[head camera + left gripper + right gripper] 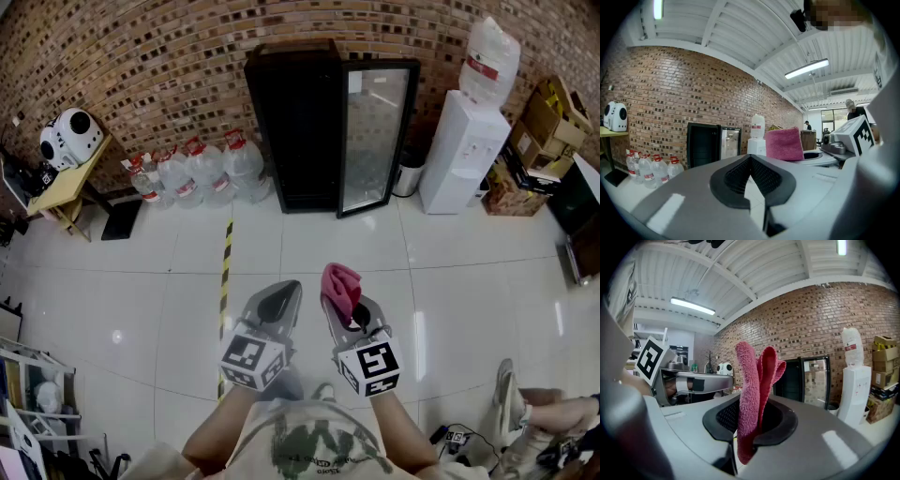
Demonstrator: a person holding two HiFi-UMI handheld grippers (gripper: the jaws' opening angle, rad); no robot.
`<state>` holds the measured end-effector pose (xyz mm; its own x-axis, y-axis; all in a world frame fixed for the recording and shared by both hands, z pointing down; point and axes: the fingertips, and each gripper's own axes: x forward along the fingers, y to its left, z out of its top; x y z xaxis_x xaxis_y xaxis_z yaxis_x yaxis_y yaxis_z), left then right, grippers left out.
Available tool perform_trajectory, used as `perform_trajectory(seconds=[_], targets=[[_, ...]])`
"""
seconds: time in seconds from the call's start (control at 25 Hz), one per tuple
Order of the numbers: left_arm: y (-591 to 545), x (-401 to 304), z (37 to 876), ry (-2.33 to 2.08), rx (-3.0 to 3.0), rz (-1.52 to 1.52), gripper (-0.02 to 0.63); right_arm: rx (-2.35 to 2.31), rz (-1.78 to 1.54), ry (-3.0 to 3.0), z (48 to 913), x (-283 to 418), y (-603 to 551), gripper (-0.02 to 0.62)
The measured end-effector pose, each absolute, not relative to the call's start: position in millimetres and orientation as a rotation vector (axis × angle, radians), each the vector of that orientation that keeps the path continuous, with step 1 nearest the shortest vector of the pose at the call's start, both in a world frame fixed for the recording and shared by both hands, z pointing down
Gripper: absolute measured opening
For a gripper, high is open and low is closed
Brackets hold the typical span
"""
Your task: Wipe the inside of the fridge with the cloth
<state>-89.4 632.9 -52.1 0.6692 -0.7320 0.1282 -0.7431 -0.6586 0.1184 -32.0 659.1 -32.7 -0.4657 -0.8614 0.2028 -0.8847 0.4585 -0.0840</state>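
Note:
A black fridge [298, 127] stands against the brick wall at the far middle, its glass door [373, 136] swung open to the right; it also shows small in the left gripper view [703, 143] and the right gripper view [794, 380]. My right gripper [345, 302] is shut on a folded pink cloth [339, 289], which sticks up between the jaws [757, 394]. My left gripper [278, 302] is shut and holds nothing [751, 185]. Both grippers are held close to the person's body, a few floor tiles short of the fridge. The pink cloth [784, 143] shows at the right of the left gripper view.
Several large water bottles [192, 169] stand left of the fridge. A white water dispenser [464, 141] and a small bin [408, 173] are to its right, cardboard boxes [539, 131] beyond. A yellow table [66, 183] is at left. A striped tape line [225, 272] runs along the white tiles.

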Motion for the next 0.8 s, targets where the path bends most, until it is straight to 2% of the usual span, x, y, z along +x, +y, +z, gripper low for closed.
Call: perform_trajectory(seconds=[0.36, 0.8], targets=[[558.1, -85.1, -39.1, -1.204, 2.718, 0.062, -0.006, 1.538, 0.248, -2.562, -21.4, -31.8, 593.0, 0.063], [397.7, -110.7, -24.6, -1.114, 2.705, 0.033, -0.006, 1.576, 0.274, -2.49, -10.8, -63.1, 436.1, 0.063]])
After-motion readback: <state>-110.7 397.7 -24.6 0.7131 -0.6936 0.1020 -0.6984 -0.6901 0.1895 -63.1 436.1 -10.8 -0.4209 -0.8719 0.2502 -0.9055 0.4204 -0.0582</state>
